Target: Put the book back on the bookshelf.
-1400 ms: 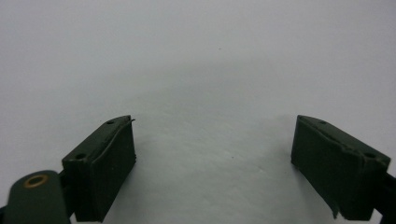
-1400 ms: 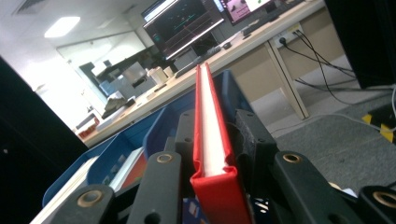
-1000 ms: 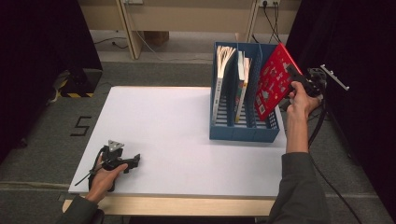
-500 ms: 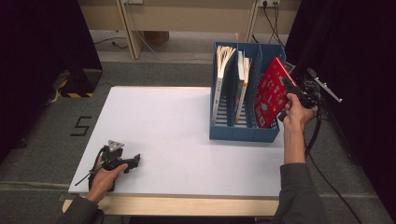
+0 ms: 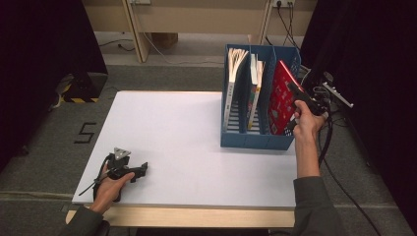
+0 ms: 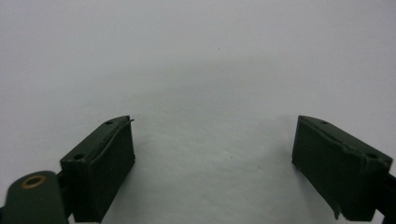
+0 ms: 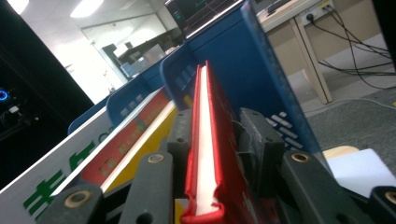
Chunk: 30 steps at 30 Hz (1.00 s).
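White table [image 5: 187, 142]; right claw [image 7: 219, 140] pinches red book [image 7: 215, 116].

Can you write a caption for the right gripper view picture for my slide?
The right gripper clamps a red book beside the blue file rack.

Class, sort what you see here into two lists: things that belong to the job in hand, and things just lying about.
In the job:
red book, clamped in the right gripper
blue file rack, where it is going

Lying about:
two other books already in the rack
left gripper, open, resting on the white table
cables on the floor
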### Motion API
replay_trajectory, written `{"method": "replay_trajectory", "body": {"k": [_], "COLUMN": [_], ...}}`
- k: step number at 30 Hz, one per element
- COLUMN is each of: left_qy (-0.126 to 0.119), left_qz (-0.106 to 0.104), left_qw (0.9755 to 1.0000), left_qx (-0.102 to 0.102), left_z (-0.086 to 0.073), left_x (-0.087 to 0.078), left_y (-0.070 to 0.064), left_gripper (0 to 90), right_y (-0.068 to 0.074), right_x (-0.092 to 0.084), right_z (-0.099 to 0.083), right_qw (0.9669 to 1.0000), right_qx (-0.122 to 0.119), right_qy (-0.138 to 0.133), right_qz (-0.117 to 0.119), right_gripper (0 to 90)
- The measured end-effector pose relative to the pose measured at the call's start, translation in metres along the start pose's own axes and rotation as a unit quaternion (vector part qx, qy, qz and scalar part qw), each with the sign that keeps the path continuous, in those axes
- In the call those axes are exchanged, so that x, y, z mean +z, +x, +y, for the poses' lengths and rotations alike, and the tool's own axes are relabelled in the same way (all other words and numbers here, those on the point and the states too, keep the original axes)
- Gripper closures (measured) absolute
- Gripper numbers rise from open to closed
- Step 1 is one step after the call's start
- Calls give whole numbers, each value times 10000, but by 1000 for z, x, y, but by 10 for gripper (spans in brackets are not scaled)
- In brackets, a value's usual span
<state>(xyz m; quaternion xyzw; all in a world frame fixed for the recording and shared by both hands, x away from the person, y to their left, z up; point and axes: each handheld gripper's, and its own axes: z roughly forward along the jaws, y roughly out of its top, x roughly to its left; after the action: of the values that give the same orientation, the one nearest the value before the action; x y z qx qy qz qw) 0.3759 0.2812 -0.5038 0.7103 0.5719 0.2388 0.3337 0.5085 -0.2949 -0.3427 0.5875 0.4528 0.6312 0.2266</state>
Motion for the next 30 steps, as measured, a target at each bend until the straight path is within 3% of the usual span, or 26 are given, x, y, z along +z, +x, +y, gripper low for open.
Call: {"method": "replay_trajectory", "body": {"k": [10, 12, 15, 23, 30], "left_qy": [-2, -2, 1, 24, 28], "left_qz": [-11, -11, -21, -15, -15], "left_qw": [10000, 10000, 10000, 10000, 10000], "left_qx": [-4, -2, 5, 28, 31], "left_z": [0, 0, 0, 0, 0], "left_x": [0, 0, 0, 0, 0], "left_y": [0, 0, 0, 0, 0], "left_gripper": [120, 120, 118, 117, 116], "right_y": [11, 10, 8, -6, 0], "right_x": [0, -2, -10, -32, -22], "right_z": [-9, -10, -16, -38, -44], "right_qw": [9998, 9997, 9992, 9986, 9978], "right_qx": [-132, -25, -196, -187, -380], "right_qy": [133, 168, 325, 461, 492], "right_qz": [90, 149, 109, 185, 220], "right_gripper": [614, 587, 581, 592, 595]}}
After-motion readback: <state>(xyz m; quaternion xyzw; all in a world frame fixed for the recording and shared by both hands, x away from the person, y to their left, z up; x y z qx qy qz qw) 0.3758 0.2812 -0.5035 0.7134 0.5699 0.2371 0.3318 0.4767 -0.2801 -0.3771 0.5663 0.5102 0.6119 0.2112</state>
